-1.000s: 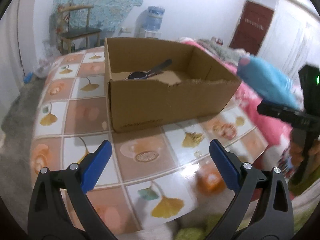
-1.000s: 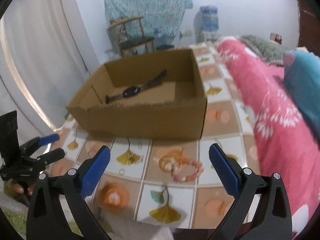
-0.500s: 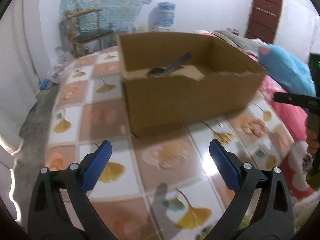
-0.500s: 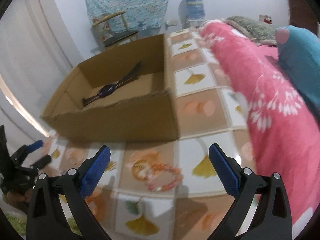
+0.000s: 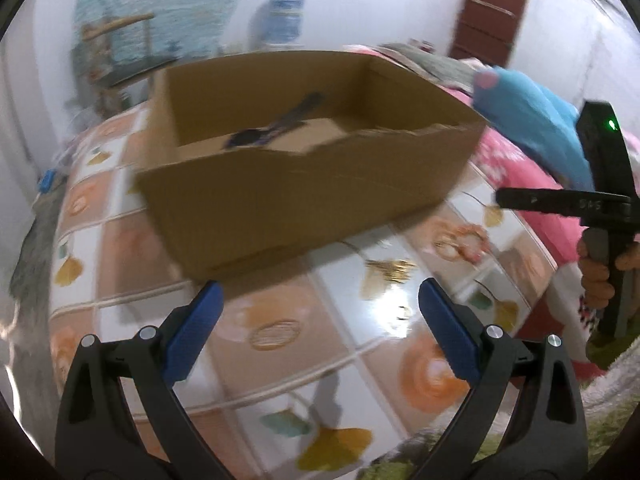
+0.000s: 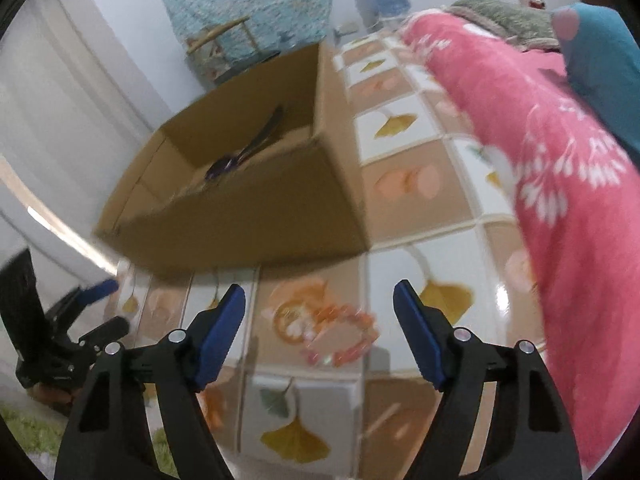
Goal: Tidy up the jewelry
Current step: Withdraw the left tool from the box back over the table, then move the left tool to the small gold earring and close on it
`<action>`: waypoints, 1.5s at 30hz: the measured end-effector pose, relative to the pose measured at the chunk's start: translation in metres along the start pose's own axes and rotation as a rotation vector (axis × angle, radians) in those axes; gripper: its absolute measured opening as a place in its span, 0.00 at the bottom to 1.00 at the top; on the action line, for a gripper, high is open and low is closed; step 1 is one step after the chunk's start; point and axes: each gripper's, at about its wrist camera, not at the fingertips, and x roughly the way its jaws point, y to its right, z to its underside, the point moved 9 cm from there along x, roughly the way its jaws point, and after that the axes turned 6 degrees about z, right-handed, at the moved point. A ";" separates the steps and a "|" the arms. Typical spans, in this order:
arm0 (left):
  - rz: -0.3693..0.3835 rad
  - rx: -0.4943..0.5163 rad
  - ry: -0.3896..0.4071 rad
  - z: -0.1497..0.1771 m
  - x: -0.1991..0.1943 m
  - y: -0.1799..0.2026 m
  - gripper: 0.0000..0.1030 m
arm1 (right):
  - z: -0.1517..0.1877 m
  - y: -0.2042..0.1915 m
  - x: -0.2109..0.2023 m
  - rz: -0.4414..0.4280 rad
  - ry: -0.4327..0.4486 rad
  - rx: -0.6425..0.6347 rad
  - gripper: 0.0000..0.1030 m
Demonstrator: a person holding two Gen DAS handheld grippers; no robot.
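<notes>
An open brown cardboard box (image 5: 304,184) is sitting on a glossy table covered in a tiled cloth printed with yellow ginkgo leaves (image 5: 132,280), and everything here is placed against that box. Inside it, on its floor, a dark wristwatch with a long black strap (image 5: 276,130) is lying stretched out – in the right wrist view the same watch (image 6: 248,148) is showing toward the box's far wall. In front of the box's near wall, off its right corner, a bracelet of pink and orange beads (image 6: 340,336) is resting flat on the tablecloth, apart from the cardboard; the left wrist view is catching it blurred (image 5: 460,240) just to the right of the box. The right gripper with black arms and blue pads (image 6: 320,320) is hovering low over the bracelet, its jaws closing with the beads lying between them – the pads are not pressing on anything. The left gripper, of the same black-and-blue build (image 5: 320,320), is standing released and wide in front of the box's near wall, with only bare tablecloth between its fingers. To the right of the box a pink blanket with white flower patterns (image 6: 560,168) is lying along the table edge, and a teal cushion (image 6: 600,48) is sitting on it. Behind the box, against the white wall, a blue water bottle (image 5: 282,20) is standing.
</notes>
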 end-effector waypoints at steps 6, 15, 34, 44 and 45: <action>0.069 0.048 -0.039 0.001 0.018 0.032 0.76 | 0.026 -0.026 0.008 -0.029 -0.053 -0.063 0.58; 0.079 0.141 -0.090 0.007 0.035 0.061 0.50 | 0.039 -0.042 0.020 -0.086 -0.095 -0.079 0.34; 0.061 0.152 -0.124 -0.007 0.063 0.054 0.10 | 0.037 -0.053 0.040 -0.120 -0.110 -0.085 0.17; 0.041 0.174 -0.182 -0.009 0.078 0.051 0.04 | 0.039 -0.056 0.045 -0.117 -0.114 -0.098 0.17; 0.042 0.172 -0.189 -0.008 0.079 0.050 0.04 | 0.039 -0.055 0.045 -0.117 -0.115 -0.097 0.17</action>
